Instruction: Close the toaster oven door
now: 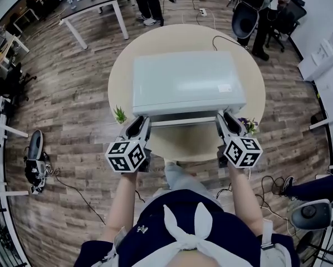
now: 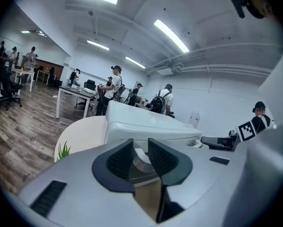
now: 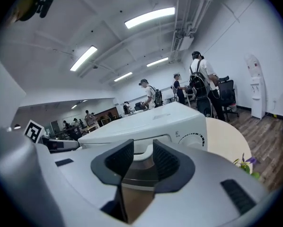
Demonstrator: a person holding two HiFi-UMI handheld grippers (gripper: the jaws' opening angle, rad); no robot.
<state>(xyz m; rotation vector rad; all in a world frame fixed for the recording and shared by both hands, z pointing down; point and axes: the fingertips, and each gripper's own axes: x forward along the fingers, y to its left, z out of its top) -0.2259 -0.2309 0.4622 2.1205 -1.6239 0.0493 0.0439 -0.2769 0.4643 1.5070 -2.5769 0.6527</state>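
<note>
At the near edge of the round beige table [image 1: 189,144], two grippers meet a white bar handle [image 1: 183,122].
The left gripper [image 1: 142,124] pinches it, jaws narrow; the right gripper [image 1: 226,121] stands wider, loose around it. On the white boxy metal toaster oven [image 1: 186,82], the door [image 1: 183,117] looks upright, nearly shut; a one-sided push may skew the oven or leave it unlatched.

Open-plan office / lab workspace.
Head view: wood-look plank floor [image 1: 72,121] all round, round table [image 1: 122,77] at ctr, white desk [image 1: 94,7] at 11 o'clock, office chairs [image 1: 244,18] at 1 o'clock, loose cables [image 1: 66,185] on floor at 8 o'clock. Gripper views: long strip lights [image 2: 172,34] & exposed pipes [image 3: 184,13] on white ceiling, several ppl [image 2: 114,86] standing by more desks, one w/ backpack [image 3: 197,85], water dispenser [image 3: 254,86] by wall at 3 o'clock.
</note>
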